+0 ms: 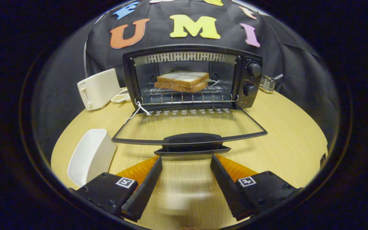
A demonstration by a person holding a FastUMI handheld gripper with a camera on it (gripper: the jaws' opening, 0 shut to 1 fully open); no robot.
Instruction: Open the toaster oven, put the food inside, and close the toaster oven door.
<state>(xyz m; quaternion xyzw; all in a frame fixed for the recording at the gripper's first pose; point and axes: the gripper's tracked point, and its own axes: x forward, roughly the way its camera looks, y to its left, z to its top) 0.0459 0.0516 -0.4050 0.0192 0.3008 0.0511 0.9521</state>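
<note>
gripper (186,158) fingers spread, empty, just short of door handle (192,143)

Looks like a staged recording booth, not a real kitchen: black cloth backdrop (299,64) behind a wooden bench (283,134) with a toaster oven (249,80) and pop-up toaster (97,89).

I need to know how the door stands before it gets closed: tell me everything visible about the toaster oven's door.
The toaster oven door is fully open, folded down nearly flat over the wooden table. It is a glass pane in a thin dark frame, with white markings along its hinge edge and a wide dark handle on its front edge. The handle sits just ahead of the open gripper, untouched by its fingers. A white string hangs by its left hinge.
</note>
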